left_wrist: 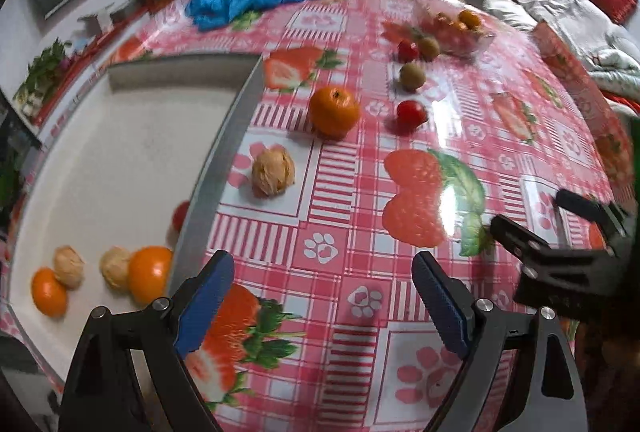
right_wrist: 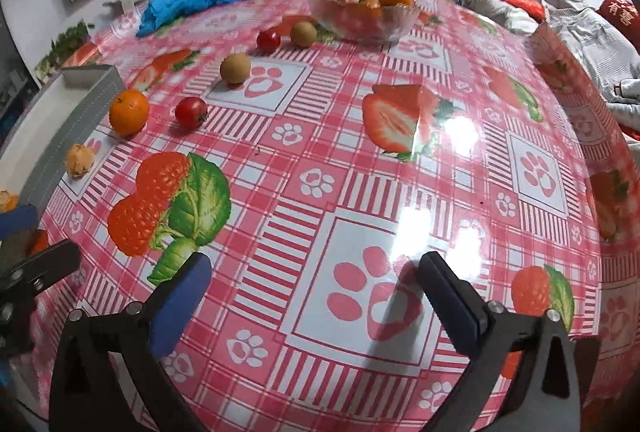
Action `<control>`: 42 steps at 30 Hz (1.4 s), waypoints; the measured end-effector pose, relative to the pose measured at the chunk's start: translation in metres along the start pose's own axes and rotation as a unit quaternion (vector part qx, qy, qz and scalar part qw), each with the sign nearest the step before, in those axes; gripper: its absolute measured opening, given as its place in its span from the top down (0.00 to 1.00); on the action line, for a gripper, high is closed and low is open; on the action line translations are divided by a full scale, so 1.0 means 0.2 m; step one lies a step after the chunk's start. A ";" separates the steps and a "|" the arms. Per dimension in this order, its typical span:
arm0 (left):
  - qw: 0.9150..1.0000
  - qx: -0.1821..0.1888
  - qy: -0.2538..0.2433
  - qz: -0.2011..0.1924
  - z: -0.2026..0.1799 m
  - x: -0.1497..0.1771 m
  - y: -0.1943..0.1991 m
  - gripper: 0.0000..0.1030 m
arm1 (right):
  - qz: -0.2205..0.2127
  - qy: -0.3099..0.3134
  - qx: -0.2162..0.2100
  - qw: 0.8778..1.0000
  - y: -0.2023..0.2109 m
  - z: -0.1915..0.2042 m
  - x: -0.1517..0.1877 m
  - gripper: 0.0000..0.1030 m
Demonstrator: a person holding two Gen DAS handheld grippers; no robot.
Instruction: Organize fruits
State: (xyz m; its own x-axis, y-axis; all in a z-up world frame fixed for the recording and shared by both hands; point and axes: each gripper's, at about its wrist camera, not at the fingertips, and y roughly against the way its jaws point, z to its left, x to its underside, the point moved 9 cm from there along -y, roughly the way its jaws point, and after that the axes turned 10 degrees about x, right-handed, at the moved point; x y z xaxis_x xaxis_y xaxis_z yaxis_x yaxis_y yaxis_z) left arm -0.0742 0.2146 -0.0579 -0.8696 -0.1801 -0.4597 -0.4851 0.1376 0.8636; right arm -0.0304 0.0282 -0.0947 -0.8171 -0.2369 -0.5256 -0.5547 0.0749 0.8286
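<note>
Overhead indoor light left white glare patches on the glossy tablecloth point(right_wrist: 460, 127). Fisheye distortion bent its edges; the far bowl point(right_wrist: 362, 16) was blurred, corners vignetted dark.

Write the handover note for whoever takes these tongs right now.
Left tongs: open, empty, beside the white tray.
Right tongs: open, empty, over bare tablecloth.
Done: two oranges, two walnuts and something red are in the tray.
Left on the table: walnut, orange, two cherry tomatoes, two brownish-green round fruits. Glass bowl at the far end holds more fruit.
</note>
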 end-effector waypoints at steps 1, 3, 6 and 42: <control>1.000 -0.003 0.009 0.003 0.01 0.00 -0.02 0.11 | -0.010 -0.001 0.001 1.000 0.01 0.00 0.00 0.00; 1.000 -0.010 0.021 0.005 0.03 -0.01 -0.04 0.11 | -0.022 -0.005 -0.001 1.000 0.01 0.00 0.01 0.00; 0.999 -0.021 0.037 0.004 0.06 -0.03 -0.08 0.11 | -0.029 -0.009 -0.002 1.000 0.01 0.00 0.00 0.00; 0.999 -0.028 -0.016 -0.031 -0.03 -0.18 -0.13 0.74 | -0.033 -0.014 -0.001 0.999 0.00 0.00 -0.01 0.00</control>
State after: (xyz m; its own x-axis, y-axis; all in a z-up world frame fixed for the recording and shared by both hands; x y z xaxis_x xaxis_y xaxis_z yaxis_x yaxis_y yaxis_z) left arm -0.0296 0.2123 -0.0629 -0.8411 -0.1556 -0.5180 -0.5326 0.0716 0.8433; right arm -0.0299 0.0290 -0.0939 -0.7827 -0.2133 -0.5848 -0.6077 0.0585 0.7920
